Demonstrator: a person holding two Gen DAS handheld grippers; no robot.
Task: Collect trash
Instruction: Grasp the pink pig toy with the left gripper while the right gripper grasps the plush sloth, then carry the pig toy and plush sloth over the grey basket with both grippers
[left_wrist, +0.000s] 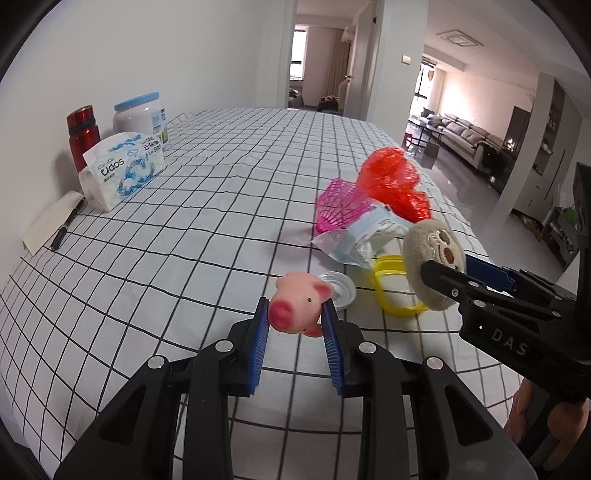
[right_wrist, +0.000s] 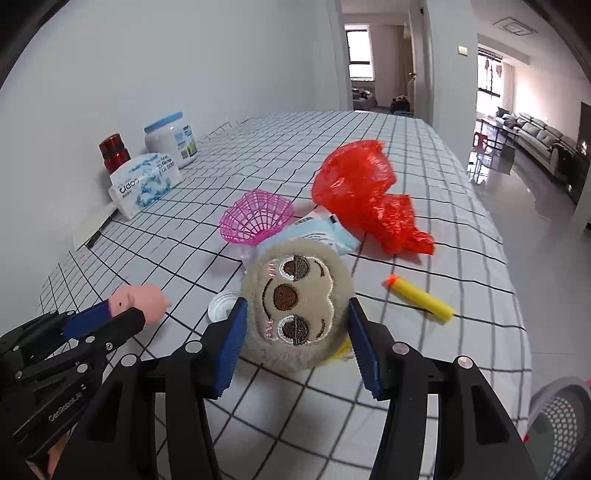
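Observation:
My left gripper (left_wrist: 295, 317) is shut on a pink rubber pig (left_wrist: 291, 306), held just above the checked tablecloth (left_wrist: 184, 236). My right gripper (right_wrist: 297, 314) is shut on a round beige plush sloth face (right_wrist: 295, 302), with both blue pads pressing its sides. Behind them lie a red plastic bag (right_wrist: 362, 192), a pink mesh basket (right_wrist: 255, 218) and a pale blue wrapper (right_wrist: 321, 236). A white cap (right_wrist: 221, 304) lies near the plush, a yellow foam dart (right_wrist: 421, 299) to the right. The left wrist view shows a yellow ring (left_wrist: 391, 291) under the plush.
Along the wall at the left stand a tissue pack (left_wrist: 118, 166), a white jar with a blue lid (left_wrist: 140, 118), a red bottle (left_wrist: 83, 136) and a notepad with a pen (left_wrist: 51, 225). A mesh bin (right_wrist: 561, 417) sits off the table's right edge.

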